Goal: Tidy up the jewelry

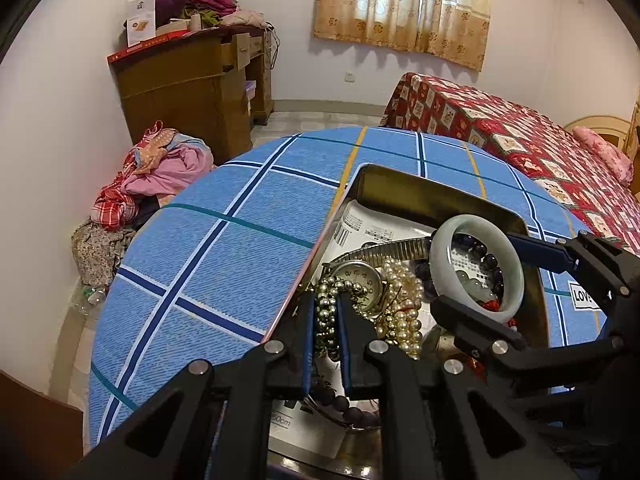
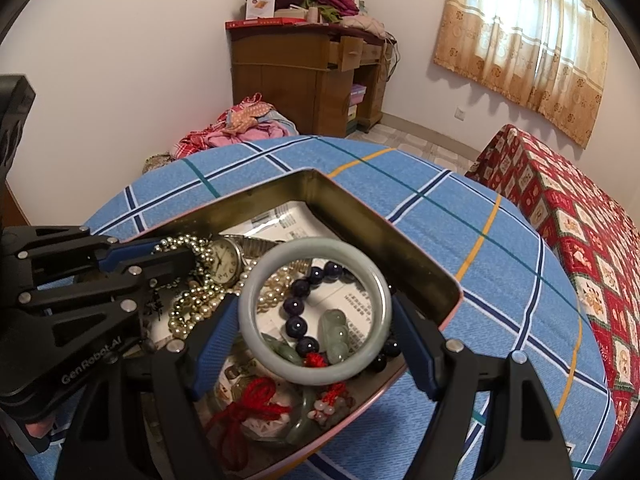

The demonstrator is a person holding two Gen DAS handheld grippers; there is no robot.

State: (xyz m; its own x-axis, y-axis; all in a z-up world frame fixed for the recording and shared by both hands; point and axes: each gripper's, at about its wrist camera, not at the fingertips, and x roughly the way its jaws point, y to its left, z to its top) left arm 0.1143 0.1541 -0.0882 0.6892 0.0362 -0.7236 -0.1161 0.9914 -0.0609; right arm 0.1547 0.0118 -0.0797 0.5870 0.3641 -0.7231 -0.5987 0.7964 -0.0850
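Centre of the right wrist view: right gripper point(image 2: 316, 312) spread wide, blue pads pressed on both sides of a pale green jade bangle point(image 2: 316, 374), held above an open metal tin point(image 2: 420, 256) on the blue plaid tabletop point(image 2: 500, 280). Lower centre of the left wrist view: left gripper point(image 1: 326, 320) narrowed onto a strand of silver beads point(image 1: 325, 312). Inside the tin, left of the bangle: a wristwatch point(image 2: 225, 261), pearl strands point(image 2: 192, 312), dark purple beads point(image 2: 298, 300)
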